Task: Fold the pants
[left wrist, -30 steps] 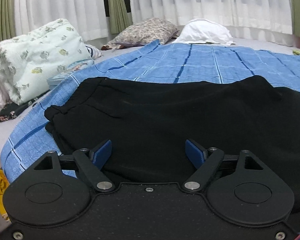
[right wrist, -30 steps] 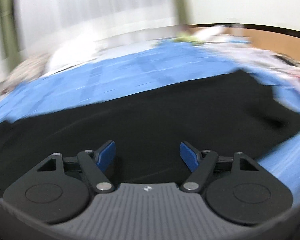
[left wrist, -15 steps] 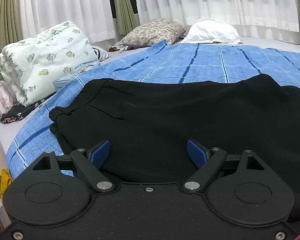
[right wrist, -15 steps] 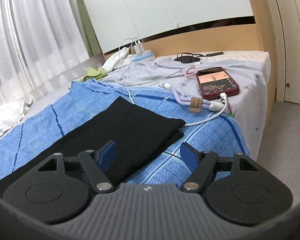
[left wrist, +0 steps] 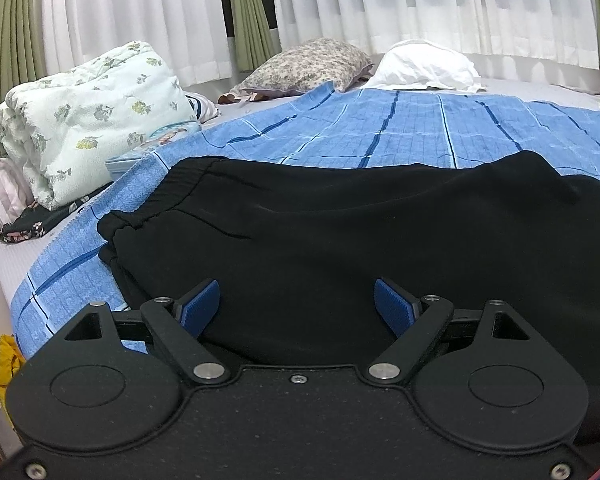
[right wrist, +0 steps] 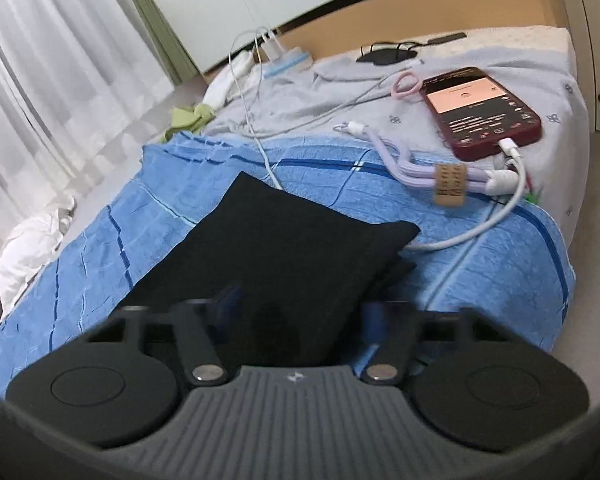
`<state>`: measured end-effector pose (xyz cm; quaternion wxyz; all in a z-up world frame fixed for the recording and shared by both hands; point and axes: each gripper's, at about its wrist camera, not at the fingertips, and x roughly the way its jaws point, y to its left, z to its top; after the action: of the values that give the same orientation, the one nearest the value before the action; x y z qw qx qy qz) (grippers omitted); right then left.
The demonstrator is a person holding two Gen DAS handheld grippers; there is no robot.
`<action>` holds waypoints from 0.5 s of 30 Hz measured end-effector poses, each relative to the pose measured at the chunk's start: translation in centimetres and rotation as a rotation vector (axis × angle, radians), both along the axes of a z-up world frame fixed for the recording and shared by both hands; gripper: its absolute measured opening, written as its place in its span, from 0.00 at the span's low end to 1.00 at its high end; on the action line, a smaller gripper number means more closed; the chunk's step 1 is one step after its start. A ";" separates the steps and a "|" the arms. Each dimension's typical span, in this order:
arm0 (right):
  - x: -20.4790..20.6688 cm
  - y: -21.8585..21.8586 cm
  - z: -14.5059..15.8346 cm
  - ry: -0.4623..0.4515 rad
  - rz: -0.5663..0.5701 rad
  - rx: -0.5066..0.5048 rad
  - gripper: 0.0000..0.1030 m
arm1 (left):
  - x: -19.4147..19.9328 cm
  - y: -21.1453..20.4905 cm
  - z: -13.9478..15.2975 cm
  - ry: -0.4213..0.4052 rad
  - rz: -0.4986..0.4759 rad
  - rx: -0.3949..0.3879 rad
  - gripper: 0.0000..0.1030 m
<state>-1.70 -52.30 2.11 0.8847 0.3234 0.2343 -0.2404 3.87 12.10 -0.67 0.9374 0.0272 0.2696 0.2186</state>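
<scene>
Black pants (left wrist: 340, 240) lie flat on blue plaid blanket (left wrist: 380, 136). In left wrist view they fill mid frame, elastic waistband (left wrist: 156, 200) at mid-left. In right wrist view the leg end (right wrist: 284, 240) runs from bottom center up to mid frame, hem corner pointing right, lower layer peeking out under it.

L gripper (left wrist: 298, 308): fingers spread wide, nothing pinched. Blue pads (left wrist: 200, 304) sit either side of the waist-end fabric at bottom center, over it, contact unclear.

R gripper (right wrist: 296, 312): motion-blurred at bottom center. Jaws have just been closing, and black fabric sits between them, but blur hides whether the pads already bite. Can't tell grip for sure.

Step in hand, as I judge it: take the hem end w/ R, waist end w/ L, then fold lengthwise end over end.

How to do well:
- R should catch both layers of the leg, not only the top one, since lower layer is offset at the hem.
- L needs to close on waistband edge before any lift, else that end drags.
- Lift both ends level, keep cloth taut, lay hem onto waistband, edges matched.

Watch: white charging cable (right wrist: 480, 228) touches/just beside hem corner on the right, red phone (right wrist: 480, 108) upper right w/ purple cable bundle (right wrist: 420, 172) near. A sloppy lift could snag the cable and tug the phone. Pillows (left wrist: 312, 64) upper center and folded quilt (left wrist: 92, 120) at left are well apart, no issue.
</scene>
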 end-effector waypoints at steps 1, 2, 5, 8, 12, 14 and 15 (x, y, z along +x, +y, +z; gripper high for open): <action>0.3 -0.2 0.0 0.012 -0.007 0.056 0.09 | 0.0 0.1 0.0 -0.004 0.000 -0.006 0.82; 0.6 -0.2 0.0 0.013 -0.019 0.081 0.08 | -0.1 0.2 0.0 -0.008 -0.001 -0.013 0.82; 2.8 2.8 2.0 0.074 0.001 -0.033 0.07 | -0.4 0.5 -0.2 -0.029 -0.004 -0.034 0.82; 7.1 10.7 4.9 0.073 0.199 -0.220 0.07 | -0.7 0.5 -0.3 -0.046 -0.007 -0.036 0.82; 11.3 26.7 5.8 0.070 0.623 -0.478 0.07 | -1.0 0.7 -0.3 -0.060 -0.012 -0.054 0.82; 11.2 33.7 4.6 0.067 0.828 -0.504 0.07 | -1.1 0.8 -0.4 -0.065 -0.015 -0.063 0.82; 10.7 36.9 3.5 0.077 0.907 -0.513 0.07 | -1.1 0.8 -0.4 -0.064 -0.015 -0.064 0.82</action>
<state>8.99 -15.43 5.64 0.9414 -0.0470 0.3169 0.1058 2.76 12.89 -1.03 0.9476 -0.0077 0.2460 0.2037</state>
